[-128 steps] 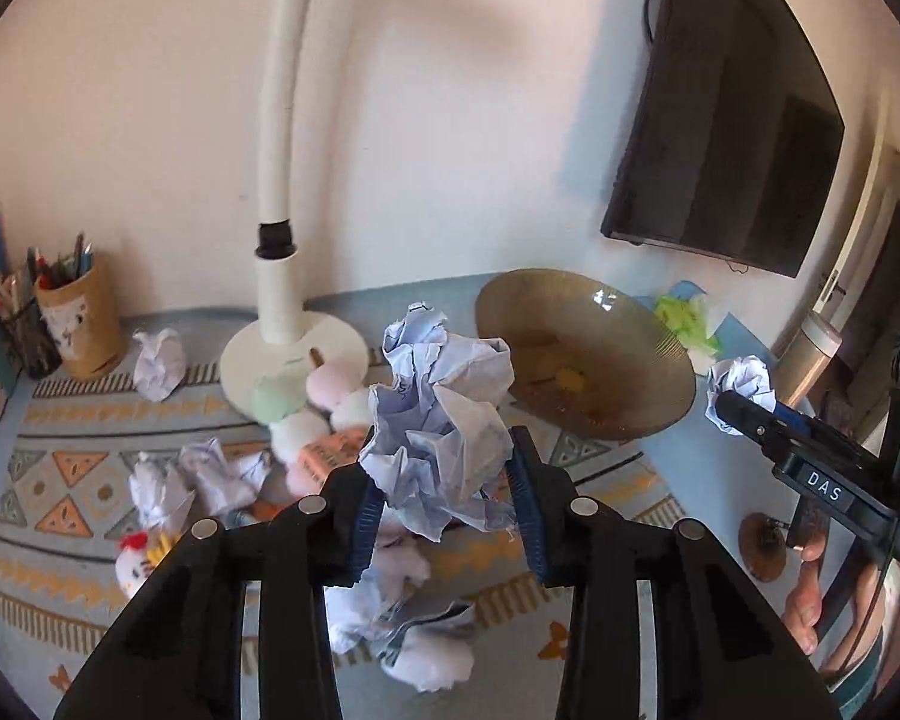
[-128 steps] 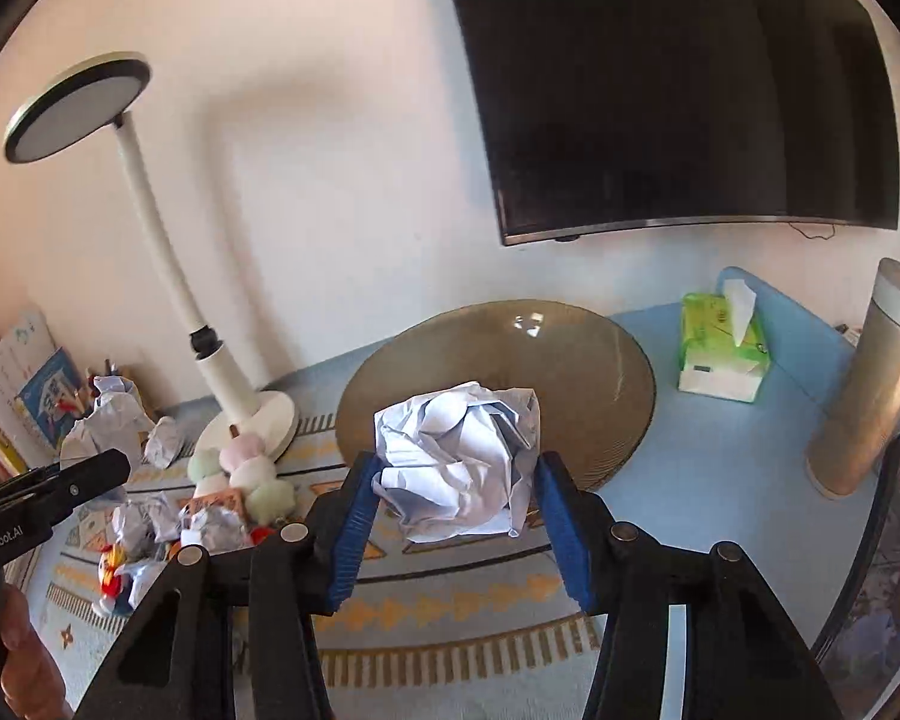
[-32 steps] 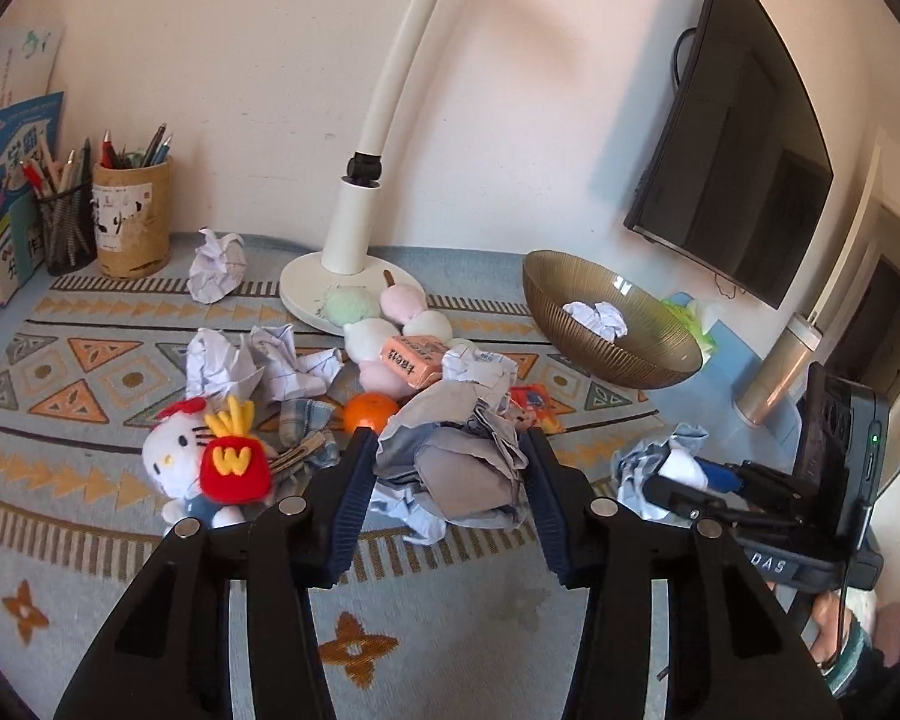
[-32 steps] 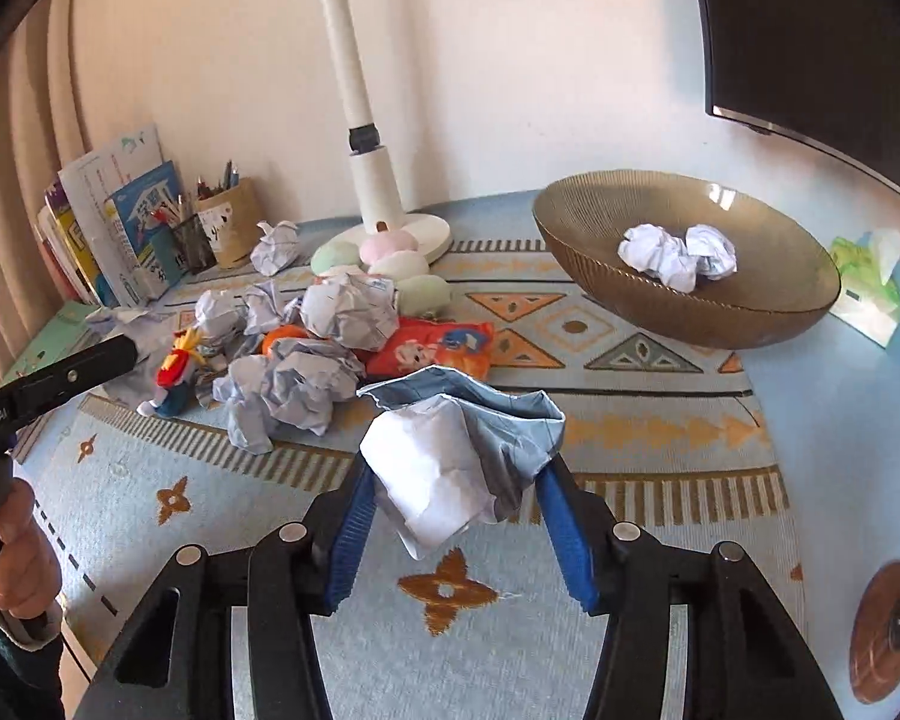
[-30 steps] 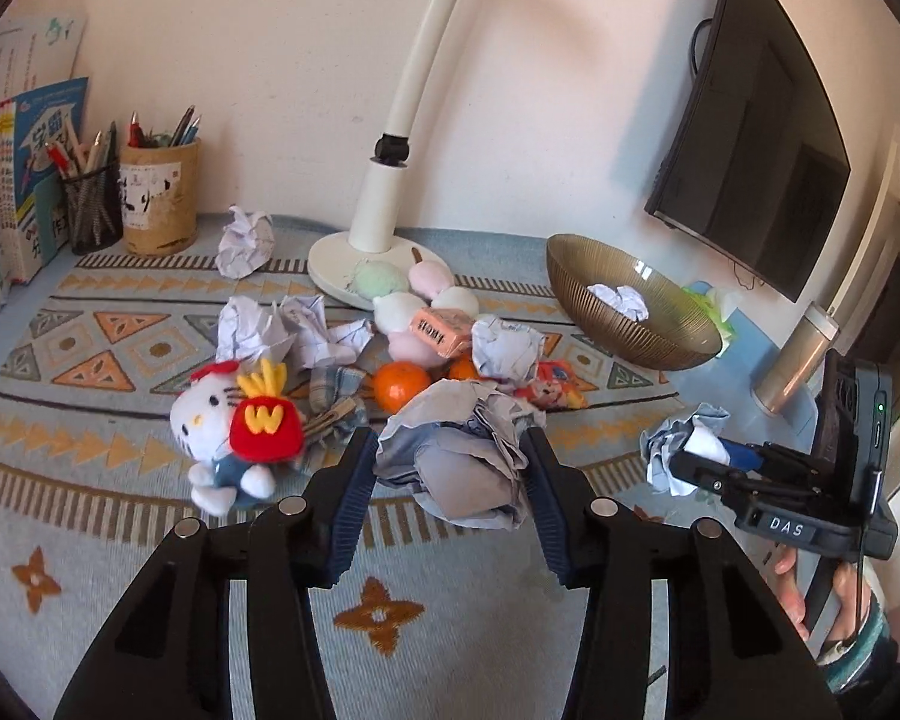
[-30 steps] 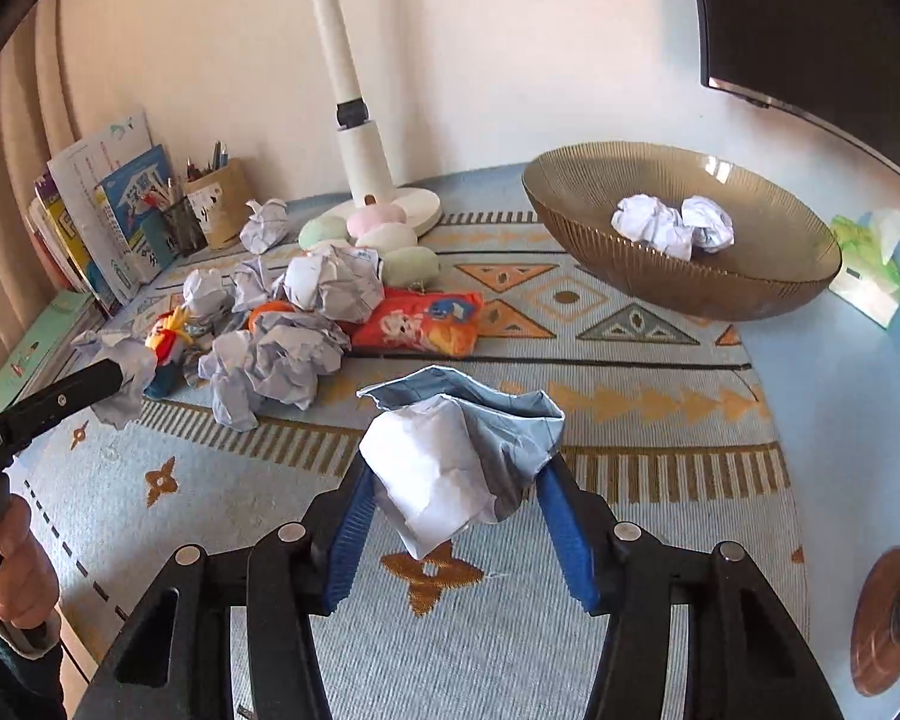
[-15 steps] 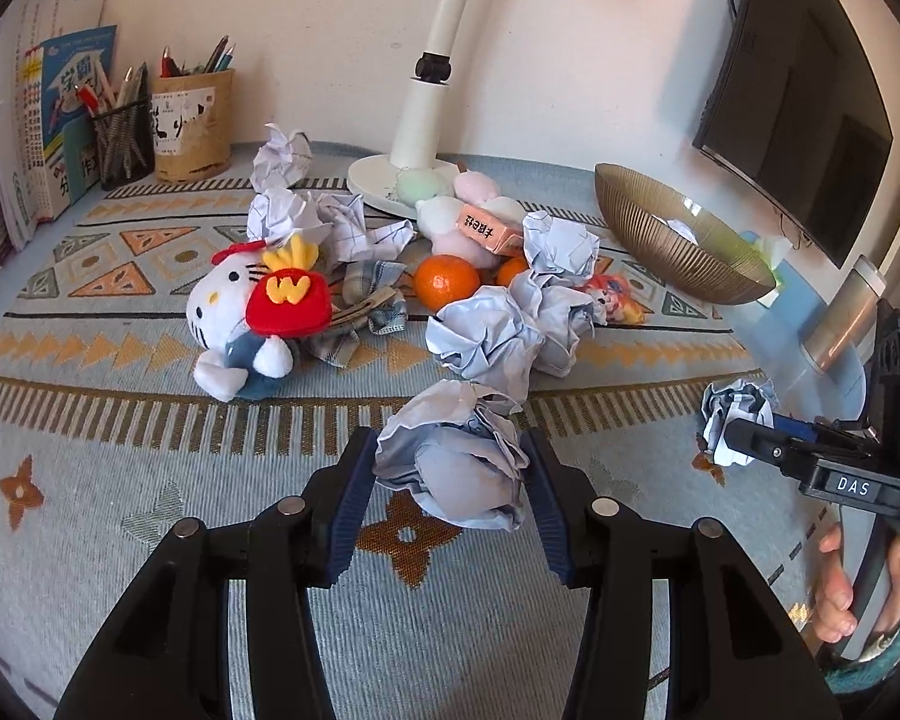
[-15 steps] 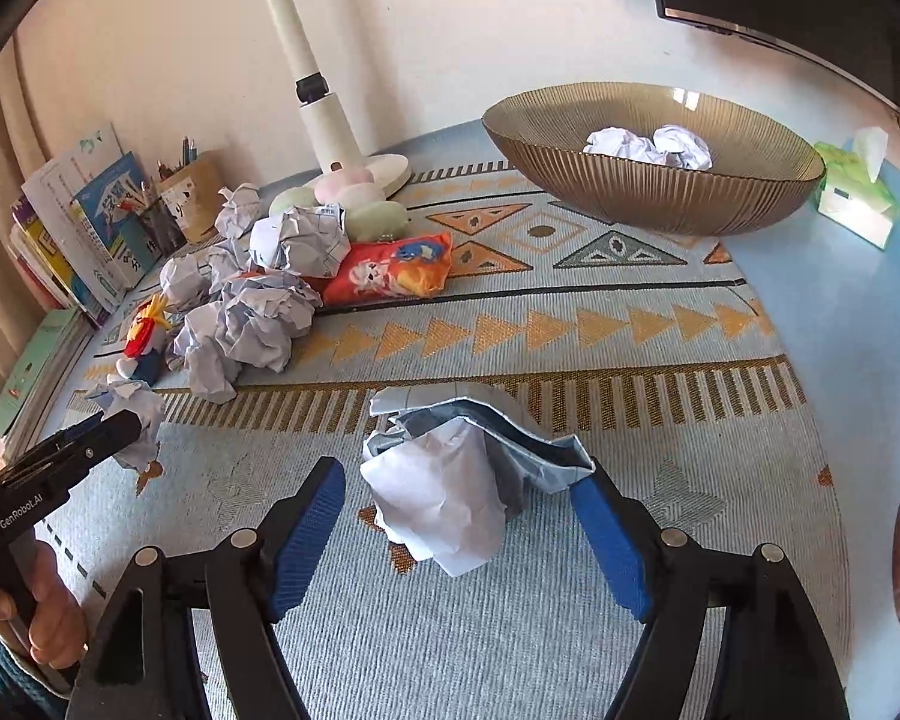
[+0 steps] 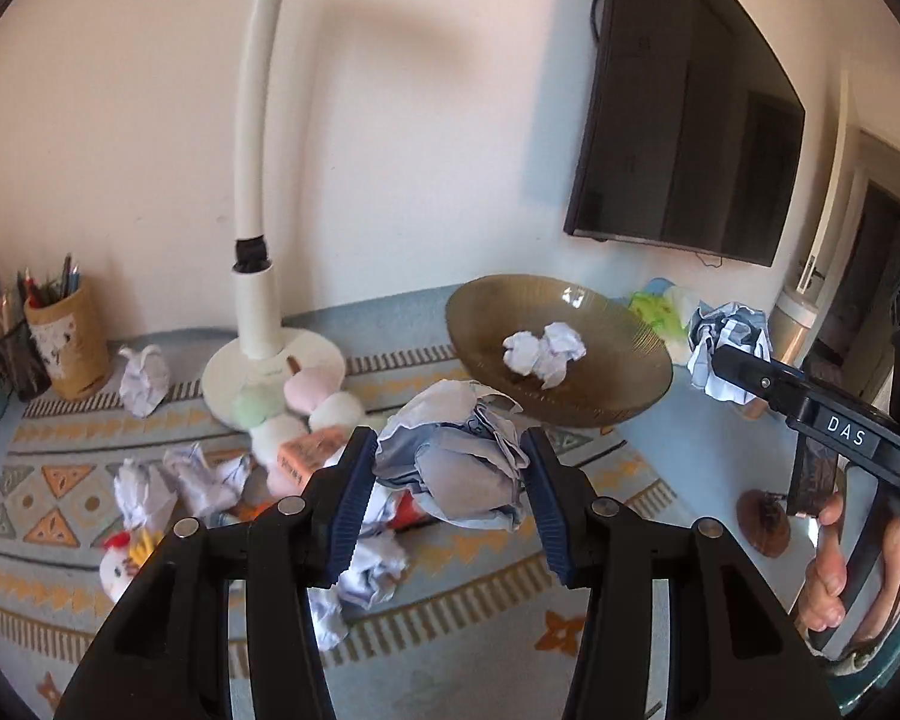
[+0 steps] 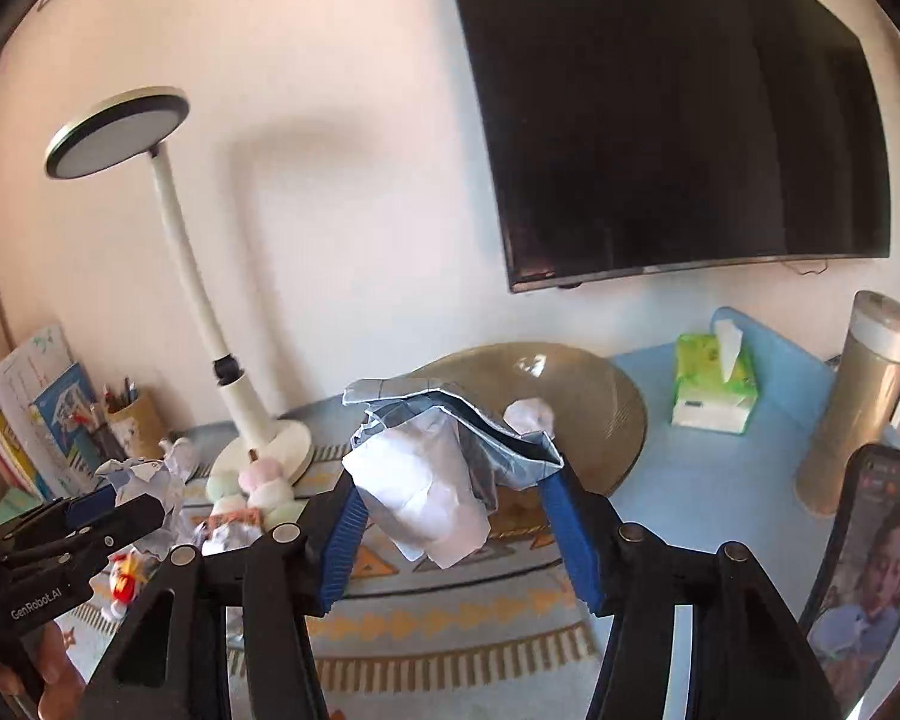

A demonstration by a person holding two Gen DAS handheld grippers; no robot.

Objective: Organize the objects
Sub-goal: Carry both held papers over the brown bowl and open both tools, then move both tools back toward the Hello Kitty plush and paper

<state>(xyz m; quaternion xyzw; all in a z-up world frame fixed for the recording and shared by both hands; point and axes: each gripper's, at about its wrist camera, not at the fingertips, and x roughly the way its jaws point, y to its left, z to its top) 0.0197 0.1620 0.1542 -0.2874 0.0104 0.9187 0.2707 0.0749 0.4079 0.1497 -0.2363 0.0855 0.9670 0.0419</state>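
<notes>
**Paper balls: two in the bowl, two in your grippers, more on the mat**

Paper balls are what you are sorting. Nearest you, your left gripper (image 9: 447,498) is clamped on a crumpled grey-white paper ball (image 9: 456,468), and your right gripper (image 10: 456,531) pinches another paper ball (image 10: 438,480), both held above the mat. Beyond, at about ten o'clock in the left view, loose paper balls (image 9: 201,477) lie among the toys (image 9: 123,558). Farther off, at one o'clock, the bowl (image 9: 618,396) holds two balls (image 9: 545,353). You look early on: these two drops come next, and several pickups remain.
</notes>
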